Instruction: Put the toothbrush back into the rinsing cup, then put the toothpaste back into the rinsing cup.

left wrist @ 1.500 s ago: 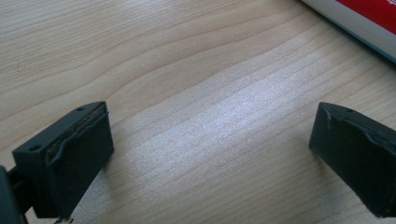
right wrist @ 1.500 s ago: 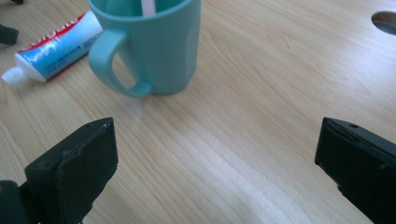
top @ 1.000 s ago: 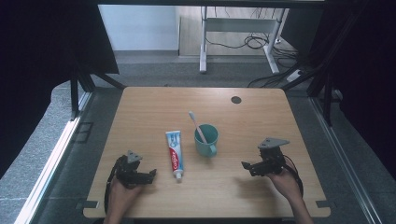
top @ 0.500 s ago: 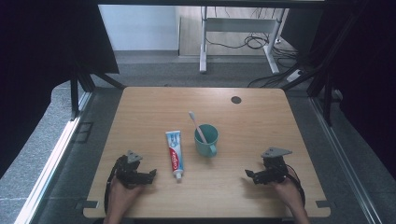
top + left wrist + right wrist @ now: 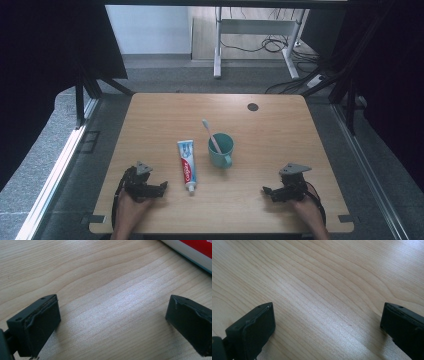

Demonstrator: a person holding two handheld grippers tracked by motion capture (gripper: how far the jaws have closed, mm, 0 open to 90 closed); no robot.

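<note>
The toothpaste tube (image 5: 187,165) lies lengthwise away from the person, just right of the released left claw (image 5: 161,187), far nearer than the equally released right claw (image 5: 266,191).

Toothbrush (image 5: 210,136) in cup (image 5: 221,150) — toothpaste (image 5: 187,163) just left.

High view looks down; tongs views hover close over the table (image 5: 280,125).
</note>
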